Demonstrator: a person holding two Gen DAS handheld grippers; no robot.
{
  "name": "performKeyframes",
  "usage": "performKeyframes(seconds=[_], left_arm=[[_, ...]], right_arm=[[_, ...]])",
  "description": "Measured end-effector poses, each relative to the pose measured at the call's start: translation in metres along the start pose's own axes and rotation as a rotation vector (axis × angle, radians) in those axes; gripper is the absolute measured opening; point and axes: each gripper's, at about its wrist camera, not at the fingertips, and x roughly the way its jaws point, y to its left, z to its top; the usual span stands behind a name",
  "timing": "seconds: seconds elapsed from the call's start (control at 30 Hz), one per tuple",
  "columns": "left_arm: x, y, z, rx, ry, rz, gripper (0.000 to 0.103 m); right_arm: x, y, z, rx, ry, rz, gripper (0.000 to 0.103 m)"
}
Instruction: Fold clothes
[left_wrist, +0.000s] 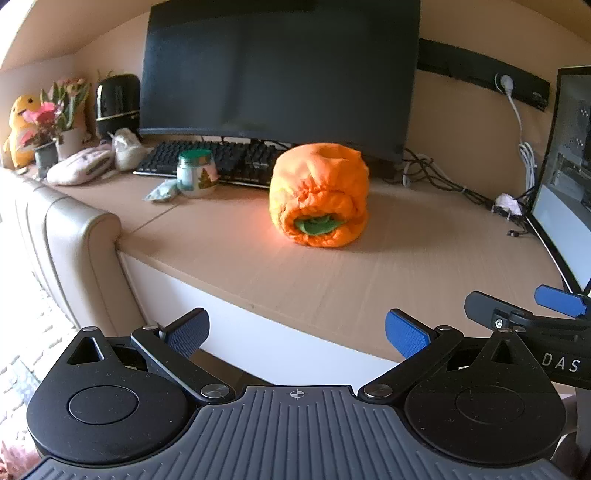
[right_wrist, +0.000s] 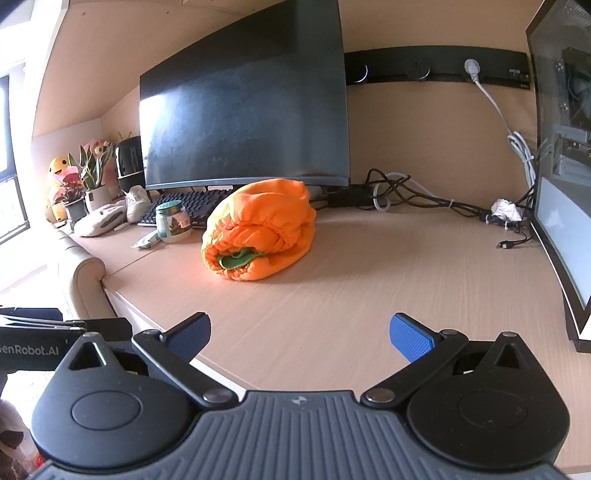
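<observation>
Both grippers spread, empty — left gripper (left_wrist: 295, 332) and right gripper (right_wrist: 300, 336) hover off the bench (left_wrist: 369, 288) edge. Orange garment (left_wrist: 319, 195) sits rolled at 12 o'clock, mid-bench — folding looks done, nothing obviously left.

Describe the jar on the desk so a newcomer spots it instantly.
Start at the big dark monitor, drop to the black keyboard under it. The jar stands at the keyboard's front edge, left of the orange bundle: the only glass thing, green lid, tree picture.
</observation>
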Motion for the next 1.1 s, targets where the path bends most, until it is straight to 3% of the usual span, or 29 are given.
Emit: performKeyframes(seconds=[1.1], left_arm=[[0.012,-0.001,0.011,0.011,0.006,-0.027,0.103]], right_arm=[[0.010,-0.007,0.004,0.022,0.020,-0.013,0.103]])
